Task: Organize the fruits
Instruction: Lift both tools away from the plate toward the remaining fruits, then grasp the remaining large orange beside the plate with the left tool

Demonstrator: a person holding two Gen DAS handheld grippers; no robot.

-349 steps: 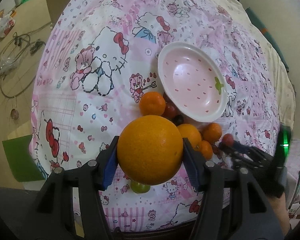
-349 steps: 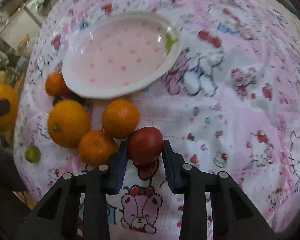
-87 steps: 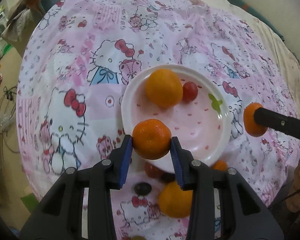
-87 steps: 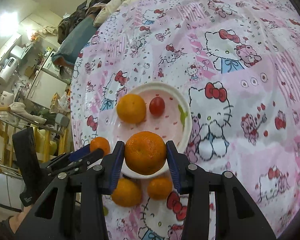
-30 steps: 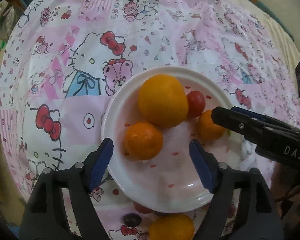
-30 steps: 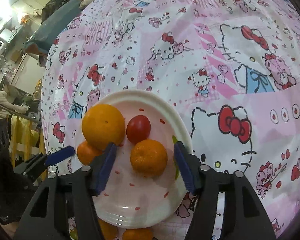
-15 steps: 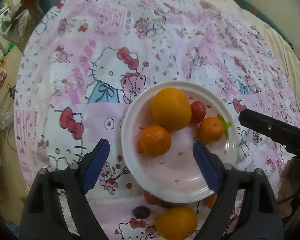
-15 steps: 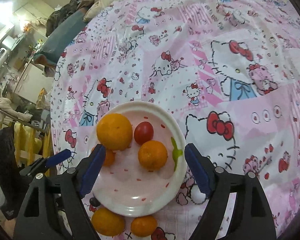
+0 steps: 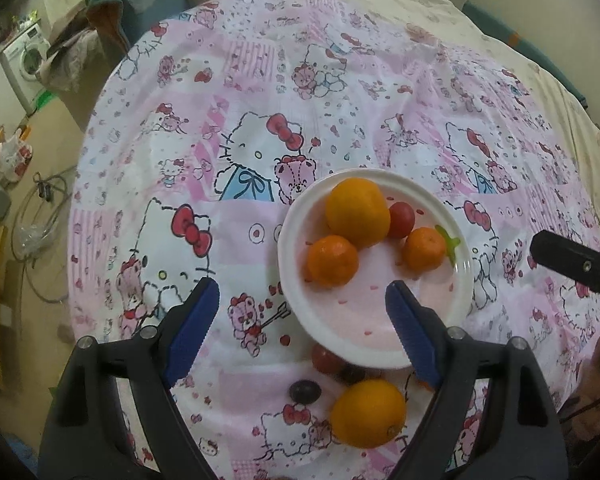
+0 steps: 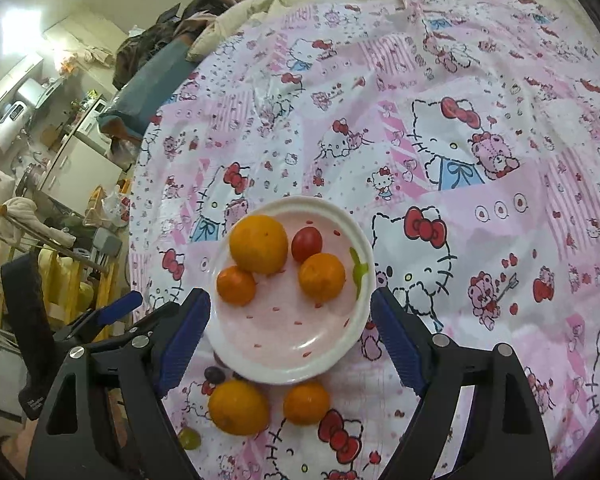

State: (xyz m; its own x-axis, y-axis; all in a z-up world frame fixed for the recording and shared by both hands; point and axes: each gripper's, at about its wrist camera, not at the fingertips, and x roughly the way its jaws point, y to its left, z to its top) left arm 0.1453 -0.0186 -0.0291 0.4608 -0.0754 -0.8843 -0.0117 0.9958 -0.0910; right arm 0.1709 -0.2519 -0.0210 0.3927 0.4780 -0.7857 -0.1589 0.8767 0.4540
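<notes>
A pink-and-white bowl [image 9: 458, 280] [image 10: 296, 364] holds a big orange [image 9: 357, 211] [image 10: 259, 243], two mandarins [image 9: 333, 261] [image 9: 424, 249] and a red tomato [image 9: 401, 220] [image 10: 307, 243]. My left gripper [image 9: 302, 314] is open and empty, raised over the bowl's near left side. My right gripper [image 10: 290, 332] is open and empty, raised over the bowl's near edge. On the cloth before the bowl lie an orange [image 9: 367, 413] [image 10: 238, 407], a mandarin [image 10: 306, 403], a red tomato [image 9: 325, 357], dark grapes [image 9: 305, 391] [image 10: 214, 374] and a green grape [image 10: 189, 438].
The fruit sits on a pink Hello Kitty cloth [image 9: 260, 120] [image 10: 460, 128] over a bed. The bed's left edge drops to a floor with cables [image 9: 32, 220]. A wooden rack with clothes [image 10: 28, 240] stands at the left. The right gripper's finger [image 9: 572, 260] shows at the right.
Over the last second both grippers, open, have pulled back and up from the bowl. Before that each set a mandarin in the bowl and let go.
</notes>
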